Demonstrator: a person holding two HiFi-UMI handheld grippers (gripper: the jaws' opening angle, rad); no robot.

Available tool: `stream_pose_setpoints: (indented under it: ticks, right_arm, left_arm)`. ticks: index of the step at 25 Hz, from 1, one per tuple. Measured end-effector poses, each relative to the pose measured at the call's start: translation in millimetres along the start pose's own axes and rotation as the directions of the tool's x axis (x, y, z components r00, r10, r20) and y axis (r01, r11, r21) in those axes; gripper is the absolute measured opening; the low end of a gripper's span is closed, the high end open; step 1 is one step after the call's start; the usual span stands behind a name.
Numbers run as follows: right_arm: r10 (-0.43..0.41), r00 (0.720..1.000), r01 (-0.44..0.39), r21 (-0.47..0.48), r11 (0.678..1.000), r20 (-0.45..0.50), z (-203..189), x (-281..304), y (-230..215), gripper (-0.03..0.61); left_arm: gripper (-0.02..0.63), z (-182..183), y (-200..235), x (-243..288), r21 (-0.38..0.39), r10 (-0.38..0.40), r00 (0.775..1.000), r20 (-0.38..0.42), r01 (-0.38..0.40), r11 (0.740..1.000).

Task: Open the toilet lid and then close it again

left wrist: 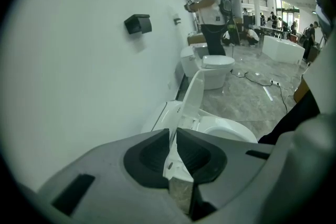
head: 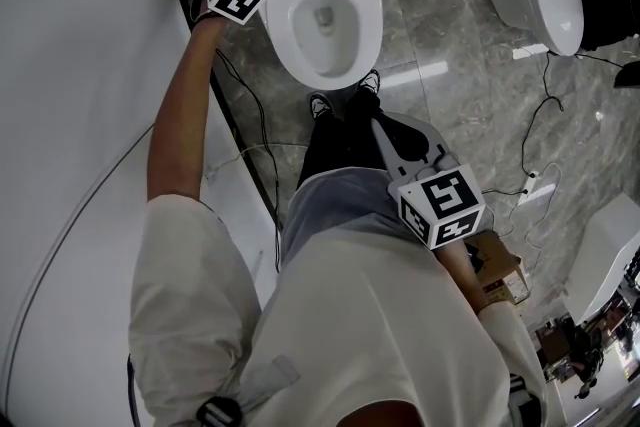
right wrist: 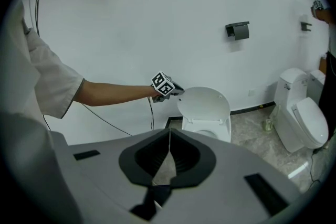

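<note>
My left gripper (left wrist: 173, 135) has its jaws drawn narrow, pinching the side rim of the white oval plastic toilet lid (right wrist: 205, 104). The lid stands nearly upright at the back of the white ceramic toilet bowl (head: 325, 20). I judge it is at the top of its swing. To bring it down well I'd follow the hinge's arc, hold the pinch and lower slowly so it can't slam. My right gripper (right wrist: 169, 136) hangs back, jaws together on nothing.
</note>
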State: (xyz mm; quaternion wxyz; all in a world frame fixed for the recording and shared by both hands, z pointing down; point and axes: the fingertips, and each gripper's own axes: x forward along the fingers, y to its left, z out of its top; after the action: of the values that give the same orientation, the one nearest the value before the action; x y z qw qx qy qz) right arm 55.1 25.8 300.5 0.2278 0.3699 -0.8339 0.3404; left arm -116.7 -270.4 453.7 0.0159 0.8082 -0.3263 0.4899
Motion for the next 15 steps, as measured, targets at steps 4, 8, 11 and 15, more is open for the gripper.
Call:
stream_pose_setpoints:
  ticks: [4,8,11,15]
  right_arm:
    - [0.005,1.0,-0.005,0.003,1.0,0.0,-1.7,3.1,4.4,0.011]
    - [0.006,1.0,-0.006,0.003,1.0,0.002,-2.9,3.5,7.7,0.011]
    - [0.007,1.0,-0.007,0.002,1.0,0.004,-2.4,3.1,9.2,0.011]
    - [0.01,1.0,-0.01,0.002,1.0,0.0,-6.3,4.5,14.0,0.011]
  left_arm:
    - [0.038,-3.1,-8.5,-1.7,0.005,-0.017,1.0,0.004,0.017,1.0]
    - [0.038,-7.6,-21.2,-3.9,0.015,-0.049,0.999,0.006,0.049,0.999]
    - [0.038,-8.6,-29.5,-5.4,0.026,-0.068,0.998,0.004,0.068,0.997]
    - [0.038,-13.2,-40.9,-7.8,0.009,-0.104,0.994,0.018,0.104,0.995]
